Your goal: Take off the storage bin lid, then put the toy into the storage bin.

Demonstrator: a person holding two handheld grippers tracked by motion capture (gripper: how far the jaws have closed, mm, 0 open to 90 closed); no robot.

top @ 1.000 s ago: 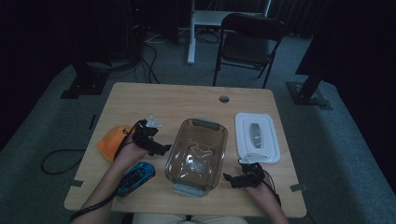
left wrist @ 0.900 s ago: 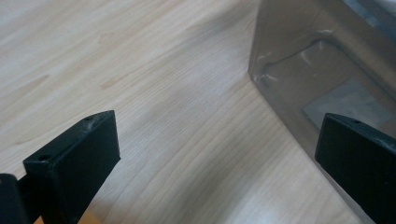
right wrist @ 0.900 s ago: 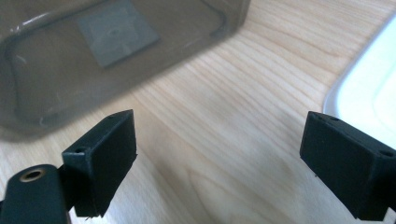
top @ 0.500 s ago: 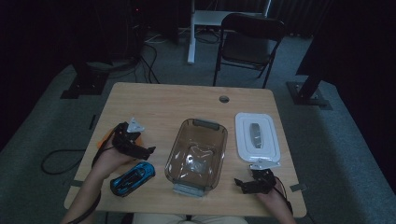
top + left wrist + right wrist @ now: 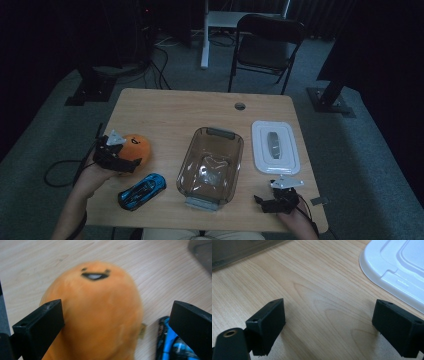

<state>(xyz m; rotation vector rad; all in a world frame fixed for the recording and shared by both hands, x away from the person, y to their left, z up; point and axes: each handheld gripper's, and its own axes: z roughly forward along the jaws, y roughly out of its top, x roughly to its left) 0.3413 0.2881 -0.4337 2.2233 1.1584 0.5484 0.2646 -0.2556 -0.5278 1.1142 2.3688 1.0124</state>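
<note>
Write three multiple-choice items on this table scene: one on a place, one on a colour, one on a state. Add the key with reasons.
1. Where does the white lid lie?
A. Right of the clear tub
B. Inside the tub
C. On the toy car

2. What colour is the plush?
A. Green
B. Orange
C. White

3. How does the left tool stand?
A. Shut on the car
B. Shut and empty
C. Open around the plush

Key: 1 A, the high view shows the lid flat on the table beside the tub's right wall. 2 B, it is orange in the high view and the left gripper view. 3 C, its jaws stand wide, one at either side of the plush.
</note>
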